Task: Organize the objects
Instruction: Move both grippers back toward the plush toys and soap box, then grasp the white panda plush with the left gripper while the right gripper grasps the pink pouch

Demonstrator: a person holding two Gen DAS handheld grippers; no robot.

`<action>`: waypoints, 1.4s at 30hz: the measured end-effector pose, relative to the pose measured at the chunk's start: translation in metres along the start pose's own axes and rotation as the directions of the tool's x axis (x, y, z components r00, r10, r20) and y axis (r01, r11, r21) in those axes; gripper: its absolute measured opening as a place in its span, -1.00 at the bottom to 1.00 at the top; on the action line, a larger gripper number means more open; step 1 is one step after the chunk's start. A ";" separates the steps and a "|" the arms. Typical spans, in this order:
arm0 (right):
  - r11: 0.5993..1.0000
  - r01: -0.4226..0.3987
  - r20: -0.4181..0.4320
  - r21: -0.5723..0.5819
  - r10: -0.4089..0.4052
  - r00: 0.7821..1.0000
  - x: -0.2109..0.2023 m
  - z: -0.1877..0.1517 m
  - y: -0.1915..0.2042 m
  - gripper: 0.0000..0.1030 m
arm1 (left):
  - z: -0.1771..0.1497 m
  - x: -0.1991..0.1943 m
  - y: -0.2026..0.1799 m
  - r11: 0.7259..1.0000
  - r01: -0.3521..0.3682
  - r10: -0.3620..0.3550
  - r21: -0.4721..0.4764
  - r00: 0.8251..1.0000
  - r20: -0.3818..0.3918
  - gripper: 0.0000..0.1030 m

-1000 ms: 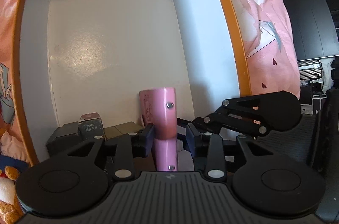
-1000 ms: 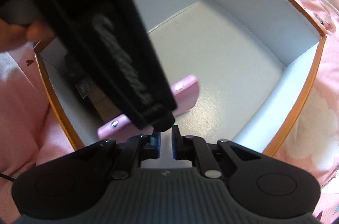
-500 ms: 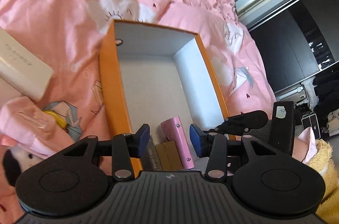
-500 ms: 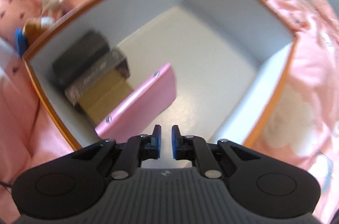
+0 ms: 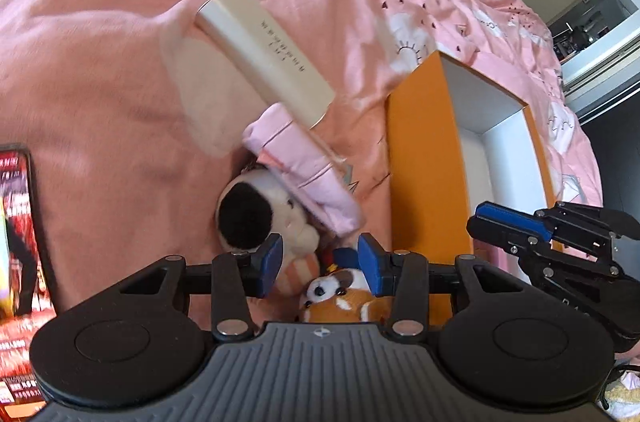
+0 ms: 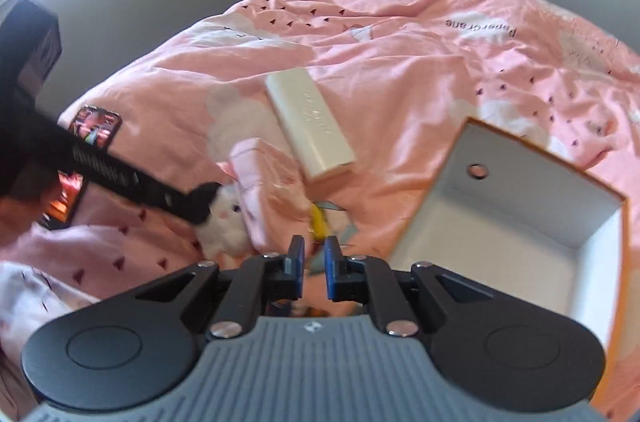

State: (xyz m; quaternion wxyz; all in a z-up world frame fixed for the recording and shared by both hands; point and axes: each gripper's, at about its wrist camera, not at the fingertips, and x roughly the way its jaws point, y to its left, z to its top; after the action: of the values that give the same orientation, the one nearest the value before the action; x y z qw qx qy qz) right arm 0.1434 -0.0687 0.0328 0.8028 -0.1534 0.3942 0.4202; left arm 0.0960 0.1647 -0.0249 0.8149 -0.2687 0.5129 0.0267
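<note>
Left gripper (image 5: 320, 264) hangs with jaws parted and empty above a brown-and-white plush toy (image 5: 342, 298) on the pink bedspread (image 5: 120, 62). Right gripper (image 6: 313, 268) is nearly closed, nothing between its pads. Orange box (image 5: 424, 158), white inside, sits just right of the toys. Cream carton (image 5: 266, 56) lies on a folded pink cloth (image 5: 304, 174) covering a white plush (image 5: 256, 214).

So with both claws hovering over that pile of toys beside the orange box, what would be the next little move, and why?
Probably lower the left gripper onto the small brown plush: its jaws stand open and empty right above it, the toy lies outside the orange box, and the right gripper is nearly shut.
</note>
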 end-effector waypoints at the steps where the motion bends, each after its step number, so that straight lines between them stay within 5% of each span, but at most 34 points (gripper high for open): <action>1: 1.000 -0.020 0.000 0.016 0.020 1.000 0.006 0.000 0.005 -0.77 | -0.004 0.002 0.005 1.000 -0.014 0.014 -0.004 1.000 -0.008 -0.03; 7: 0.998 -0.042 -0.006 0.054 0.042 0.999 0.040 0.003 0.018 -0.49 | -0.013 0.025 0.025 0.996 -0.054 0.055 -0.070 0.998 0.005 0.13; 23: 0.998 -0.047 -0.057 0.045 0.050 0.997 0.081 0.024 0.019 -0.48 | -0.016 0.065 0.035 0.991 0.011 -0.001 -0.135 0.997 0.073 0.58; 27: 0.993 -0.061 -0.057 0.097 0.067 0.996 0.087 0.030 0.009 -0.41 | -0.016 0.072 0.039 0.988 0.041 -0.030 -0.152 0.996 0.079 0.65; 28: 0.993 -0.062 -0.058 0.104 0.068 0.996 0.088 0.031 0.008 -0.19 | -0.016 0.073 0.039 0.988 0.046 -0.034 -0.149 0.996 0.083 0.67; 30: 0.992 -0.067 -0.066 0.109 0.074 0.995 0.094 0.033 0.007 -0.05 | -0.016 0.077 0.037 0.989 0.045 -0.033 -0.139 0.996 0.087 0.70; 42: 0.994 -0.035 -0.097 0.101 0.045 0.994 0.121 0.036 0.009 -0.03 | -0.016 0.086 0.039 0.987 0.043 -0.028 -0.155 0.995 0.096 0.73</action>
State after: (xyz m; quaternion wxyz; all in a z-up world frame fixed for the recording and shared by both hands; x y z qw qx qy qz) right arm 0.1950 0.0251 -0.0355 0.7804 -0.1261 0.4568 0.4079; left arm 0.1106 0.1710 -0.1192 0.8148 -0.3395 0.4654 0.0651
